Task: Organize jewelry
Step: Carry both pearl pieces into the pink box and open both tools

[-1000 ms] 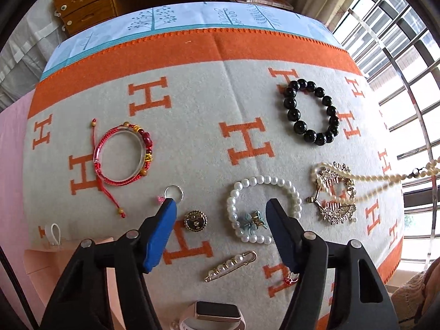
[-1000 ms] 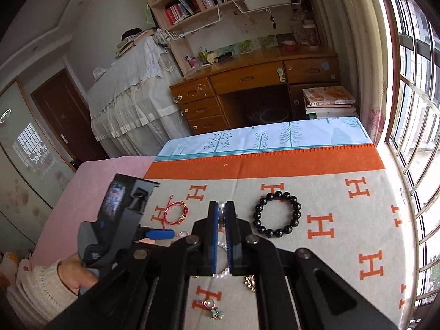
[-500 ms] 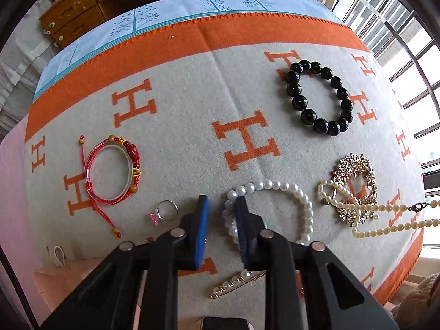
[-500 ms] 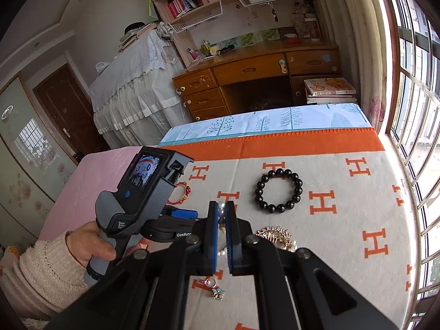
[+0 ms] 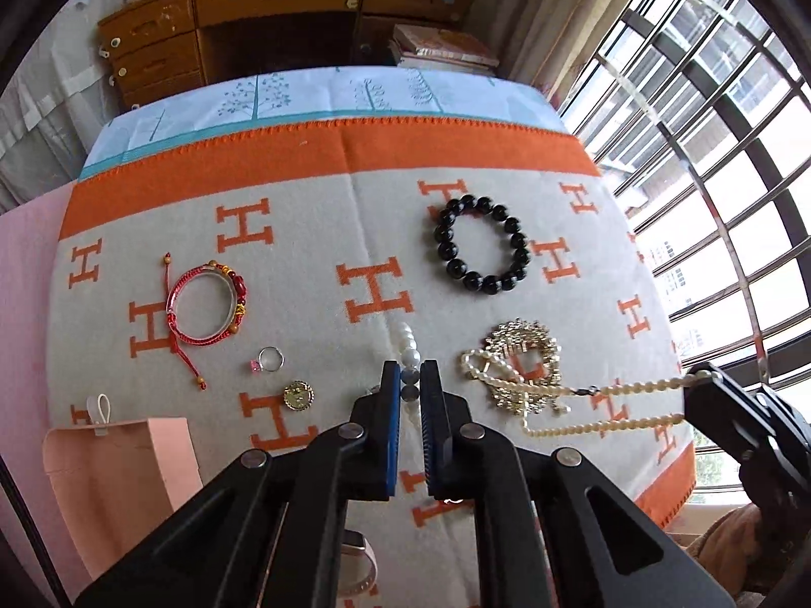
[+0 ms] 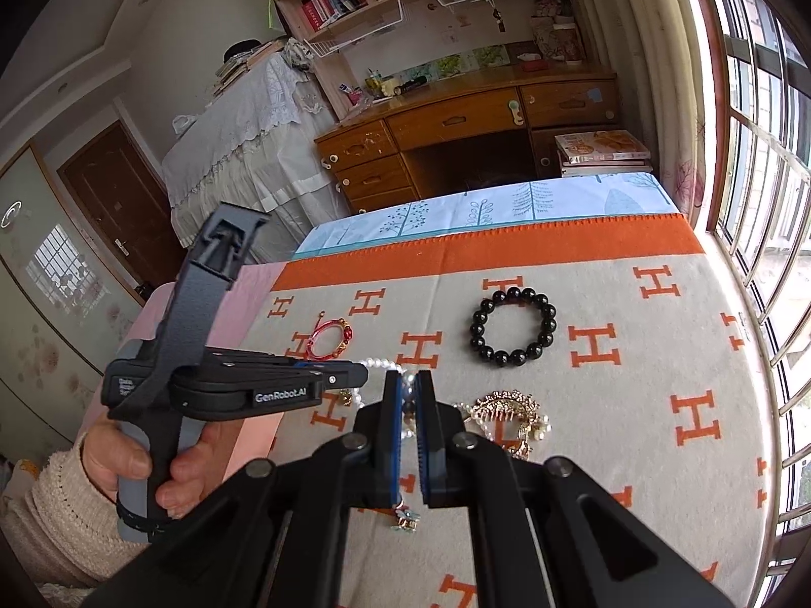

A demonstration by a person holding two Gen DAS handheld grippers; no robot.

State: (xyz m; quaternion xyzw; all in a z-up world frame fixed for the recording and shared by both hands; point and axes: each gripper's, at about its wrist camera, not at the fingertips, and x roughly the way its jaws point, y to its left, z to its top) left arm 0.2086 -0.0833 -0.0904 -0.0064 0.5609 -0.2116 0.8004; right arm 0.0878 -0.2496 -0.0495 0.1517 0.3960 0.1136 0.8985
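Cream orange-H woven blanket (image 5: 304,233) before wooden desk (image 5: 284,5) at twelve; both claws clamped on half-hidden pearl strands.

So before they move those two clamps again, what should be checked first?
1. left gripper pinched on the pearl bracelet: ok.
2. right gripper shut on the pearl necklace: ok; the strand runs to its tip.
3. Necklace free of the gold brooch: not ok; loops lie over it.
4. Black bead bracelet clear of both grippers: ok.
5. Pink box open to receive anything: cannot tell.
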